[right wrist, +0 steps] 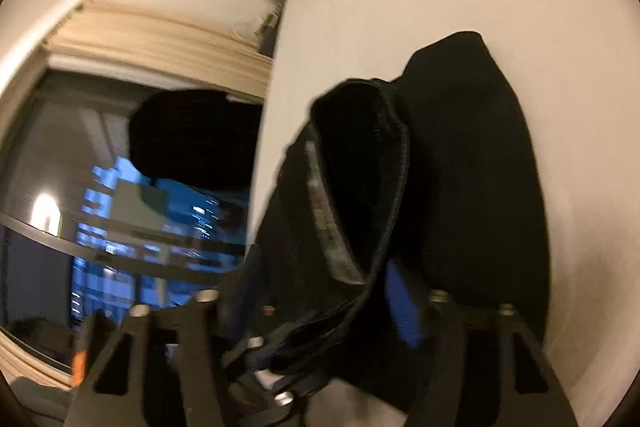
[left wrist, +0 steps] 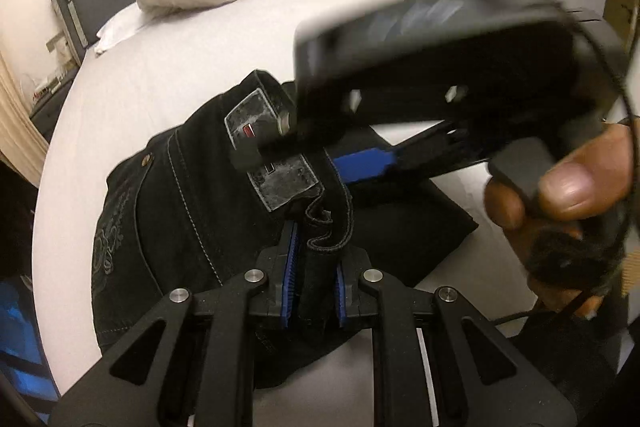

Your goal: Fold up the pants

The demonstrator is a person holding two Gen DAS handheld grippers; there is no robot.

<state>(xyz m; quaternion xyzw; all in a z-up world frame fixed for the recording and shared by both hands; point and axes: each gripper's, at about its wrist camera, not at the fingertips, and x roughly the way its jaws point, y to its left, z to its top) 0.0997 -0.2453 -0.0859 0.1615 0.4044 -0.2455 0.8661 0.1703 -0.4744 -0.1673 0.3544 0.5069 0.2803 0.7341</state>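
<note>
Black pants (left wrist: 180, 187) – bunched on white bed (left wrist: 160, 67), waistband up. L gripper (left wrist: 314, 267): jaws narrow, clamped on waistband fold. R gripper (right wrist: 320, 311) – jaws half-spread round waistband; grip can't tell, blurred.

— From the left wrist I see the right gripper (left wrist: 280, 143) smeared by blur; its body hides the pants (left wrist: 192, 195) behind it, so its fingertips escape me.

— From the right wrist, I can't tell whether its blue pads (right wrist: 404, 307) press the pants (right wrist: 460, 167). Everything beside the pants is blurred, and the frame's bottom edge cuts the fabric off.
</note>
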